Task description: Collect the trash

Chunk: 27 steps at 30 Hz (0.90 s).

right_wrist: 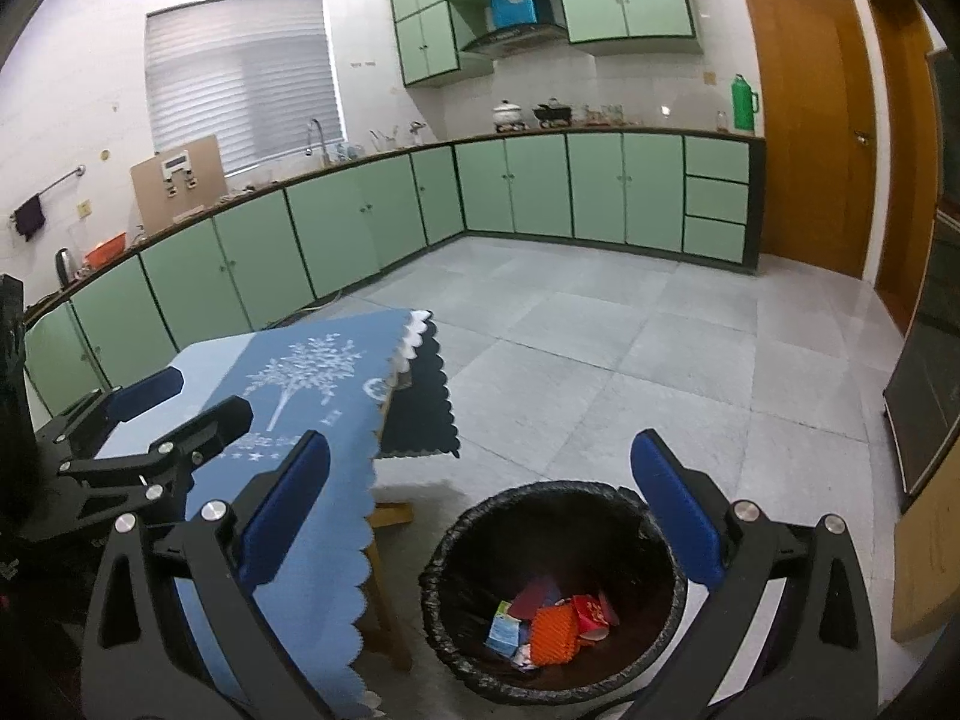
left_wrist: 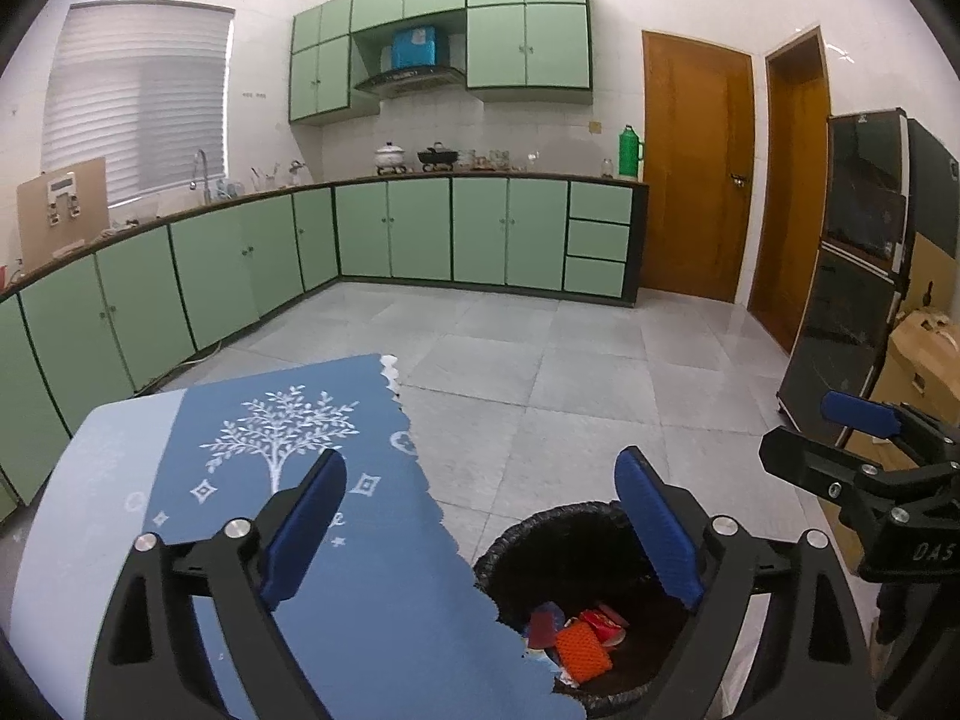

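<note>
A home kitchen, given away by green cabinets [left_wrist: 420,228] under a long counter, a range hood [left_wrist: 411,79], a sink tap [left_wrist: 201,171] and pots [left_wrist: 390,156].

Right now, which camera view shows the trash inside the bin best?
The right wrist view: the whole bin opening and the trash show. In the left wrist view, the tablecloth and a tong finger cover part.

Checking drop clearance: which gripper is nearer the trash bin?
Right. The right gripper hangs open above the trash bin; the left gripper, also open, straddles the tablecloth edge beside it.
</note>
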Each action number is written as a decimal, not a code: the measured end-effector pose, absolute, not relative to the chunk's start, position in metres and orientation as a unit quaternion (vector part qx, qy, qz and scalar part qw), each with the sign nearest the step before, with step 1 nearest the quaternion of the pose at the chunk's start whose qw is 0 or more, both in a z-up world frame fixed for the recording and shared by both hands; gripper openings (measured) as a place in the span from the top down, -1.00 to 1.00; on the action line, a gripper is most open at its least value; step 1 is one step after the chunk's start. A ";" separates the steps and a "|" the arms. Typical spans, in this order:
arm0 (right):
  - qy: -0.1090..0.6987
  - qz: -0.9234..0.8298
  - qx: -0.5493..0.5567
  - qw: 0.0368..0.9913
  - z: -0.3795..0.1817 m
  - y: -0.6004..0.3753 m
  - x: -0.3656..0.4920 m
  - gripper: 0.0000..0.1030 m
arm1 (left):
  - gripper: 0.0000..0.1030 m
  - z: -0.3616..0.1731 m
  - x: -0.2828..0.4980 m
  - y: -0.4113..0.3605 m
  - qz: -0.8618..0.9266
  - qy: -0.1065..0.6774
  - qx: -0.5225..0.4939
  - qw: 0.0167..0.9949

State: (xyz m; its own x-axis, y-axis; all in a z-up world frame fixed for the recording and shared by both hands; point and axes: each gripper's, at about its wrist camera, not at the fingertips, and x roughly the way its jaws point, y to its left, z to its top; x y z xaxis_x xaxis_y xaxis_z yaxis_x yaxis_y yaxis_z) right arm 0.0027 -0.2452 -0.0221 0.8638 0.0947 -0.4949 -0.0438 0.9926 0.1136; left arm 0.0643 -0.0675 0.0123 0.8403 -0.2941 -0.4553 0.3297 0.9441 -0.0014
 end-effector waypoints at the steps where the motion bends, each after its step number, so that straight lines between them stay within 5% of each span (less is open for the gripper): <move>1: 0.255 0.039 0.047 0.965 -0.018 -0.243 0.000 -0.90 | -0.79 0.015 0.061 -0.065 -0.160 0.229 0.038 0.960; 27: 0.223 0.076 0.026 0.971 0.005 -0.211 -0.027 -0.90 | -0.88 0.041 0.020 -0.024 -0.121 0.196 0.028 0.973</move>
